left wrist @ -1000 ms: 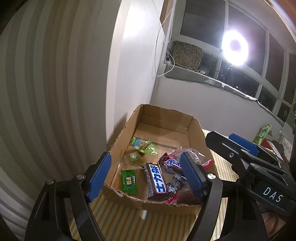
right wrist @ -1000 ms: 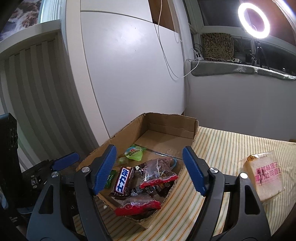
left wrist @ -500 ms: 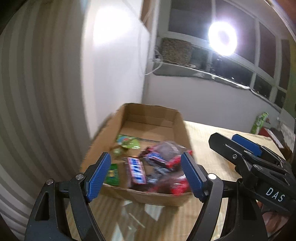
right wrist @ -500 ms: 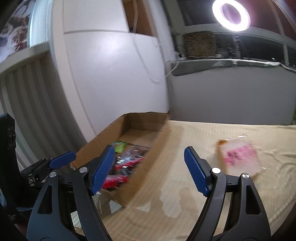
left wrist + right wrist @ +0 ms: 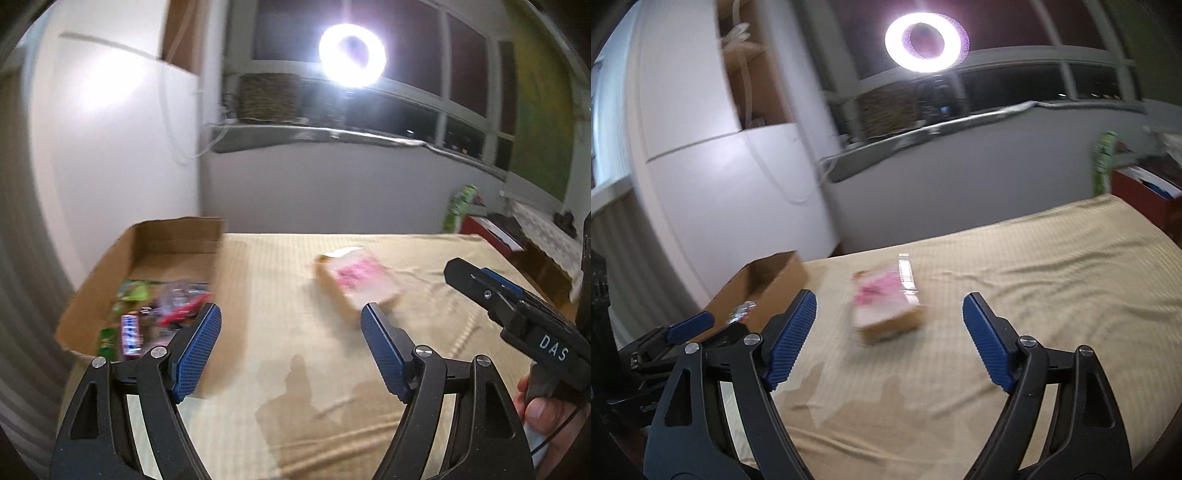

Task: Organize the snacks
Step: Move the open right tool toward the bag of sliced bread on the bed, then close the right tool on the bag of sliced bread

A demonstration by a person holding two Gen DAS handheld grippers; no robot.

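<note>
Now both your left gripper and right gripper are spread empty; pink-labelled packet lies unobstructed beside cardboard box.

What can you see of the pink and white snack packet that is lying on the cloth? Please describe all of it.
The snack packet is a flat, roughly rectangular pack in clear wrap, with a white face, pink print and a tan underside or edge. Motion blur hides the lettering. It lies alone on the beige striped cloth, to the right of the cardboard box and apart from it. Nothing grips it: the right gripper is open, short of the packet.
</note>
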